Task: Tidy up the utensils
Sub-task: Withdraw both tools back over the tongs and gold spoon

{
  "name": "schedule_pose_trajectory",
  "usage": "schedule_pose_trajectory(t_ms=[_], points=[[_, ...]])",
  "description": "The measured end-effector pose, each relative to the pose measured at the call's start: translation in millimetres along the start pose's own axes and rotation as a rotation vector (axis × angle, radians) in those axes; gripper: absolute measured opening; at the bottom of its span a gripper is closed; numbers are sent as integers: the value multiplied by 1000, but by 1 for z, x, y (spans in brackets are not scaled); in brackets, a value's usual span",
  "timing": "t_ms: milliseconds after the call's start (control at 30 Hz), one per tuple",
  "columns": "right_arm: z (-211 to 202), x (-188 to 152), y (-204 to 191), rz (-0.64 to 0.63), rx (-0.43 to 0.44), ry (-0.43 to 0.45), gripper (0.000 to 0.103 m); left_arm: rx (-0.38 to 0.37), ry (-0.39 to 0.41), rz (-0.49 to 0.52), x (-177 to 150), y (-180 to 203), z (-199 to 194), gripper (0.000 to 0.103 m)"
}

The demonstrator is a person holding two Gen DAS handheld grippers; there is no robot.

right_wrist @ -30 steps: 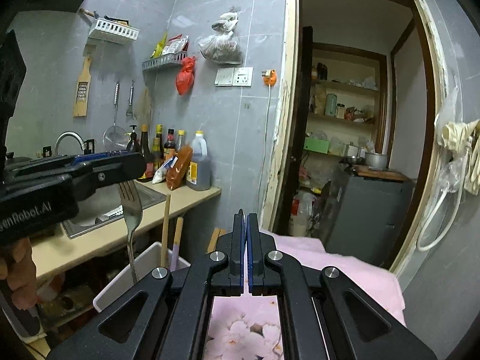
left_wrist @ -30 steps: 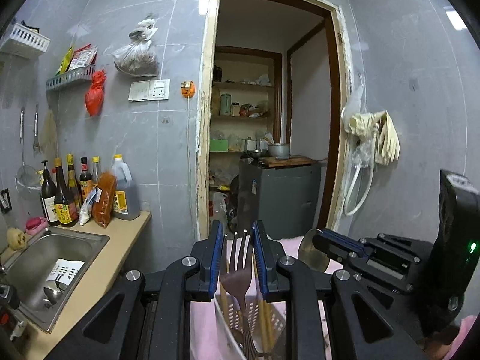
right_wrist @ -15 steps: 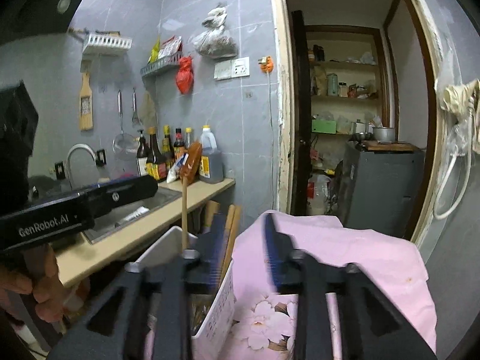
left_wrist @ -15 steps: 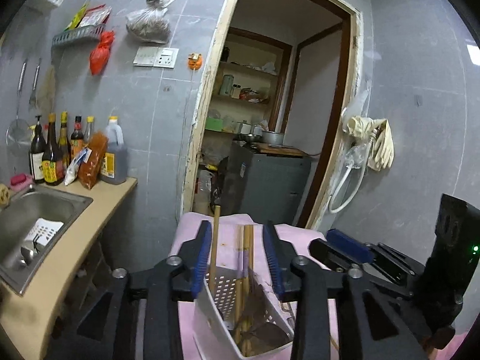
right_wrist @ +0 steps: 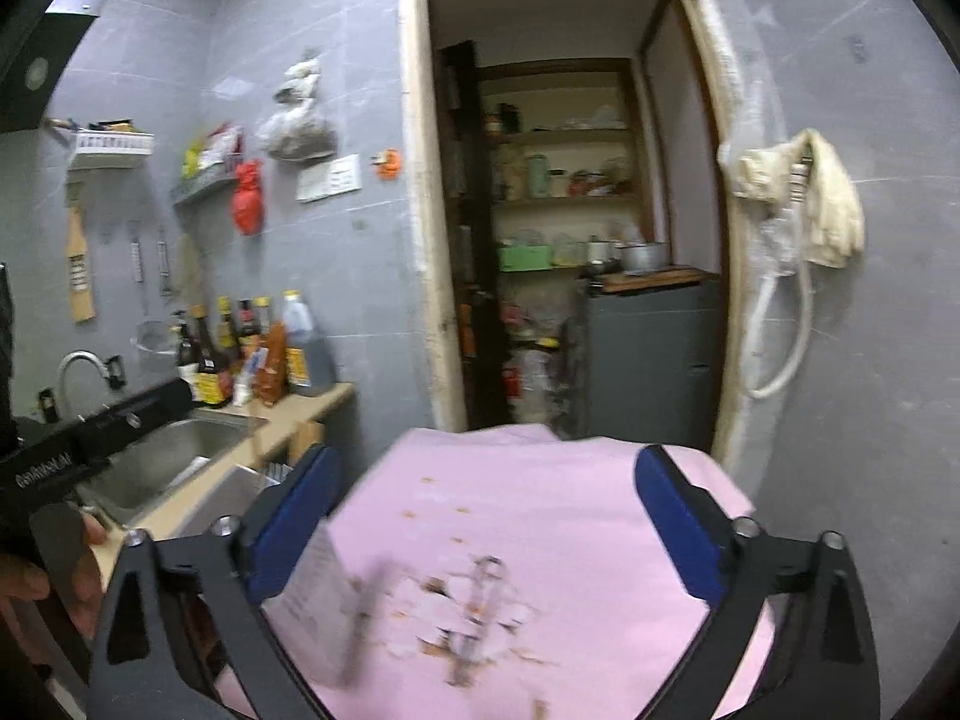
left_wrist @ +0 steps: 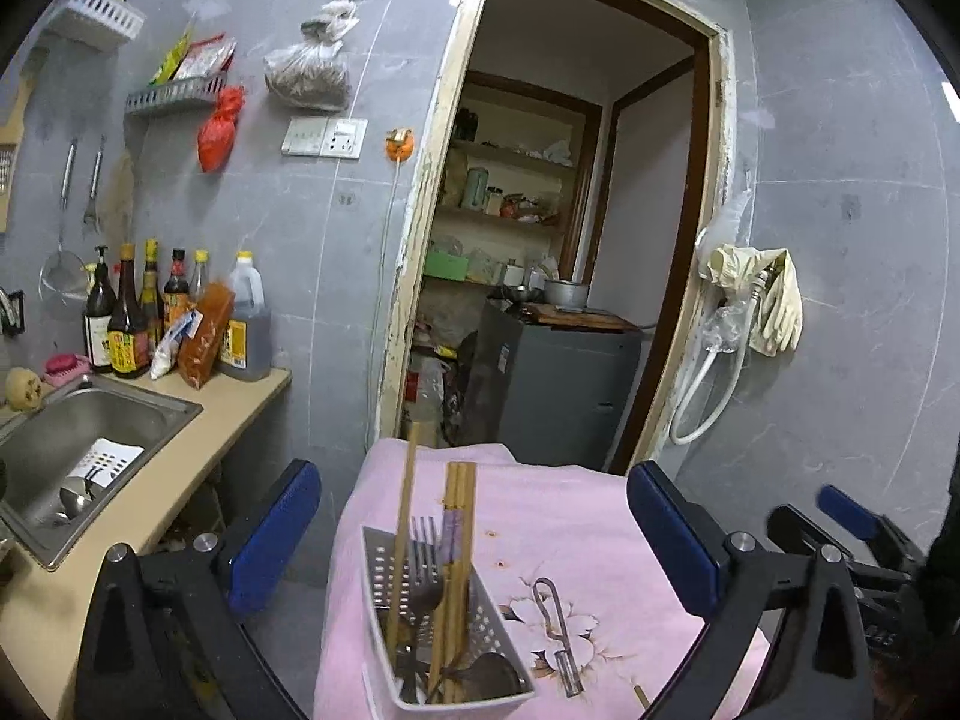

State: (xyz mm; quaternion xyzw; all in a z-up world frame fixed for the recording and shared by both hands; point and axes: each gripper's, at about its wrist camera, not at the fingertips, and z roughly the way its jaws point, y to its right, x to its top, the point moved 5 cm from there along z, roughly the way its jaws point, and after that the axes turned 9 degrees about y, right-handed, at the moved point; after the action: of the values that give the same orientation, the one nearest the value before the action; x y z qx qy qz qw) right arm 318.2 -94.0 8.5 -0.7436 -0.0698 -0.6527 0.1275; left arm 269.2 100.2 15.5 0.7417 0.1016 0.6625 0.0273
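A white perforated utensil caddy (left_wrist: 375, 588) stands on the pink flowered cloth (left_wrist: 570, 516). It holds wooden chopsticks (left_wrist: 459, 516), a fork (left_wrist: 427, 564) with tines up, and a spoon. My left gripper (left_wrist: 474, 534) hangs just behind the caddy, its jaws opening wide, the pads touching nothing. A metal peeler (left_wrist: 555, 624) lies on the cloth right of the caddy. In the blurred right wrist view my right gripper (right_wrist: 486, 510) is over the cloth (right_wrist: 540, 510), jaws opening, nothing between them. The peeler (right_wrist: 480, 612) lies ahead of it and the caddy (right_wrist: 312, 588) at its left.
A steel sink (left_wrist: 90, 420) and a counter with sauce bottles (left_wrist: 129, 324) run along the left wall. Beyond the cloth an open doorway (left_wrist: 540, 210) shows a grey cabinet (left_wrist: 552, 384). Rubber gloves (left_wrist: 774, 306) and a hose hang on the right wall.
My left gripper let go of the fork, which now stands in the caddy, and both grippers' jaws spread wide. The right gripper swung to the right, over the pink cloth.
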Motion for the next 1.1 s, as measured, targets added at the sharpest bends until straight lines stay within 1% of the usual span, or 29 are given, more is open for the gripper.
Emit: schedule_pose_trajectory(t_ms=[167,367,500,733,1100], points=[[-20,-13,37,-22,-71,-36,102,-5,6,40,-16,22,-9,103],[-37,-32,68,-36,-123,-88,102,-60,-32,81,-41,55,-14,103],[-41,-51,84,-37,-136,-147,102,-90,-67,105,-57,71,-10,103],[-46,-88,104,-28,-150,-228,102,-118,-131,113,-86,89,3,103],[-53,-151,109,-10,-133,-363,102,-138,-269,141,-146,107,20,103]])
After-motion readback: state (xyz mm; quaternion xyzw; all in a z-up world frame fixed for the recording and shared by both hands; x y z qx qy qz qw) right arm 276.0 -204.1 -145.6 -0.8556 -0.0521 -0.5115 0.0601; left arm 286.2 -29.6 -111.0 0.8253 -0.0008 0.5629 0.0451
